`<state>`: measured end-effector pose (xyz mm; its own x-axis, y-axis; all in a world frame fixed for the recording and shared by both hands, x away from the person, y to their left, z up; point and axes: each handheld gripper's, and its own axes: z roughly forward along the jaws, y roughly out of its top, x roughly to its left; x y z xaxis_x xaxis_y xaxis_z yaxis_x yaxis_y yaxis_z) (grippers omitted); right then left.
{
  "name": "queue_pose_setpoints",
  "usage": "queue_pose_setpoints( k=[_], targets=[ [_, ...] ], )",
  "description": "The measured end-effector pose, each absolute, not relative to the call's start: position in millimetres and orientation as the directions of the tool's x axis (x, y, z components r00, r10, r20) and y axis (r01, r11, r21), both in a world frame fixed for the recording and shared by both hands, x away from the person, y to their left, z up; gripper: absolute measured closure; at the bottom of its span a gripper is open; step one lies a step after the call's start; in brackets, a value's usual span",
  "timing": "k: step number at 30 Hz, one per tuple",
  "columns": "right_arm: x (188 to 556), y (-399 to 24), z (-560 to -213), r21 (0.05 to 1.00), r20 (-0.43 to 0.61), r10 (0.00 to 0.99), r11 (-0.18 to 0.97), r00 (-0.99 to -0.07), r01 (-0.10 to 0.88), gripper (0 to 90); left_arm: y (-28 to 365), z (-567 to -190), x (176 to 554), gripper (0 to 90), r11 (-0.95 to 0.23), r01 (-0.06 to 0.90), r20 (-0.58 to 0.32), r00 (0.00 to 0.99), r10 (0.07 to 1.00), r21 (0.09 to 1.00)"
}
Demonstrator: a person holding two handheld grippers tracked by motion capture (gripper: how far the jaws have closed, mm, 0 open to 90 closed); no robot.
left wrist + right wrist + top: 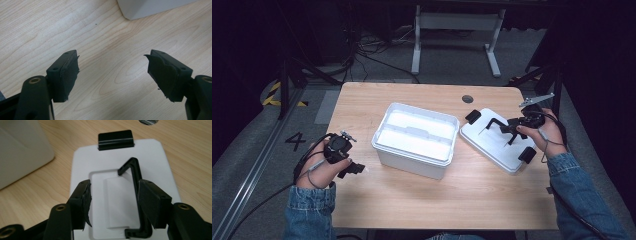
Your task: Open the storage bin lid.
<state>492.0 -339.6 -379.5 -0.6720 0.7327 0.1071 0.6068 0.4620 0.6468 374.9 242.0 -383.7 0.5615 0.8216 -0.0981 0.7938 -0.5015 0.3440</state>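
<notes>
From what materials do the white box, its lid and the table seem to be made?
The white box looks like smooth moulded plastic: rounded corners, an even matt-white surface. The lid looks the same, with a black handle and clips, probably plastic too. The table shows light wood grain, though it may be laminate.

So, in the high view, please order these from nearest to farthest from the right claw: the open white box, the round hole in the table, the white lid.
1. White lid: directly under the right claw, at the table's right side.
2. Round hole: beyond the lid, toward the table's far edge.
3. Open white box: at the table's middle, left of the lid.
</notes>
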Motion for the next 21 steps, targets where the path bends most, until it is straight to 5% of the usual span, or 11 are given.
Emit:
queue_pose_setpoints(
  k=[21],
  targets=[
    [419,-292,-350,0.677,0.118,0.595,0.537,-0.795,0.503,43.1,242,-383,372,25.6,-0.516,0.784,-0.084,0.573,0.815,0.345]
  ],
)
